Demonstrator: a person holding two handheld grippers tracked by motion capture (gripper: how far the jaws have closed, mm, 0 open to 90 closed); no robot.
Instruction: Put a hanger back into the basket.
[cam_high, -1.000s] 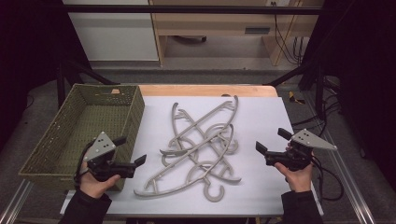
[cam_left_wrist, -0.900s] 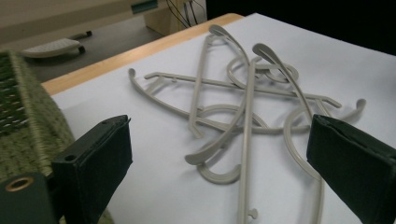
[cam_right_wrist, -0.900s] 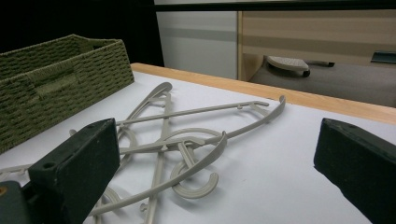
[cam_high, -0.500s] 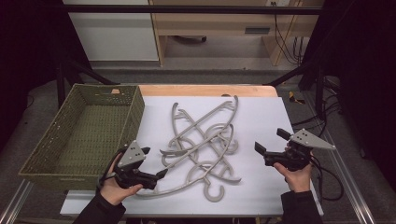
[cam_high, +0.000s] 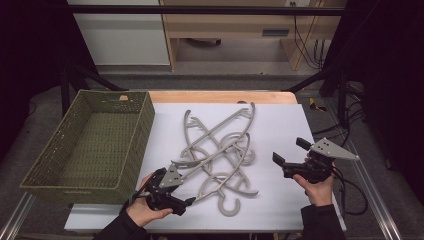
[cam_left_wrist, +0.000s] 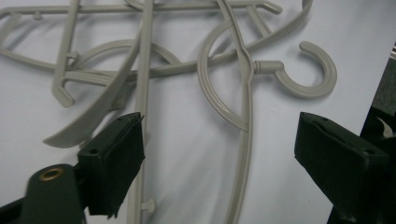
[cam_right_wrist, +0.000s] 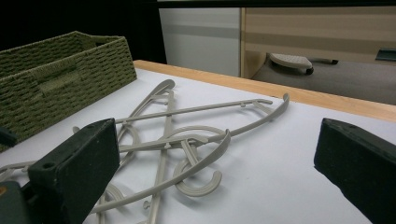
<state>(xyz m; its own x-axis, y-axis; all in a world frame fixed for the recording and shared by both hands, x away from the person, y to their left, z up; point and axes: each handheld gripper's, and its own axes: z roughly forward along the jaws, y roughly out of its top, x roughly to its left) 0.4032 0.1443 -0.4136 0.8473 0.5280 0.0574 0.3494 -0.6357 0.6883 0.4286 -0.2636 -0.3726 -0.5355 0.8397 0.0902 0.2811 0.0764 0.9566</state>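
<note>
1. Basket (cam_high: 90, 145): far left, holds nothing; no hanger moved in yet.
2. Left gripper (cam_high: 190, 202): jaws wide but just closing, astride a bar of the hangers (cam_high: 217, 155), unclamped.
3. Right gripper (cam_high: 287, 162): wide open, holding nothing, right of the pile.

Grey hangers (cam_high: 216, 150) tangled, flat, mid-table

Left gripper (cam_high: 186, 201) low, fingers (cam_left_wrist: 114, 161) apart, just been closing; right gripper (cam_high: 282, 158) level, fingers wide.
</note>
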